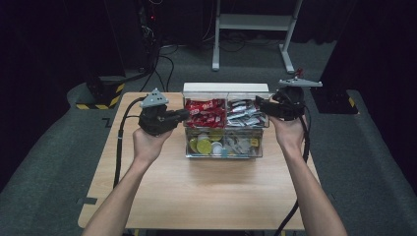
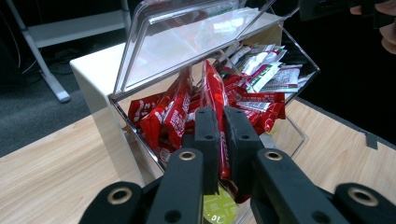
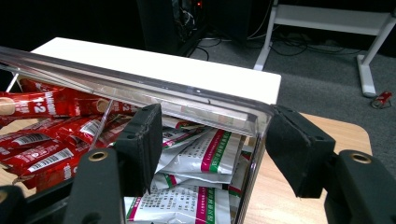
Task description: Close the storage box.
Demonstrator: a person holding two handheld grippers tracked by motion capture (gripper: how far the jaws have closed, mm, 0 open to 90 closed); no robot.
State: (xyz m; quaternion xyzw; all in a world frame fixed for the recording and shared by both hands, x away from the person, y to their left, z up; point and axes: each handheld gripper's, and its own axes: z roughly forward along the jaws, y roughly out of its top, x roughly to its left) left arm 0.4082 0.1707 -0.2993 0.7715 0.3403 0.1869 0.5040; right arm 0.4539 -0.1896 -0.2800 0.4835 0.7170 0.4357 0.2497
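A clear compartment box (image 1: 223, 155) stands mid-table. It holds red sachets (image 1: 205, 112) at back left, white-and-green sachets (image 1: 244, 114) at back right and round pods (image 1: 206, 145) in front. My left gripper (image 1: 184, 114) reaches in from the left. In the left gripper view it (image 2: 222, 116) is shut on one upright red sachet (image 2: 211, 88), under the raised clear lid (image 2: 187, 42). My right gripper (image 3: 215, 130) has its jaws apart at the lid's front edge (image 3: 140, 88); one jaw is inside above the white sachets (image 3: 201, 158), the other outside at the lid's corner.
A white block (image 1: 226, 88) stands right behind the box. Bare wooden tabletop (image 1: 196, 196) lies in front and to both sides. Beyond the table are a white frame's legs (image 1: 251, 22), floor cables and a small red object (image 3: 383, 98) on the carpet.
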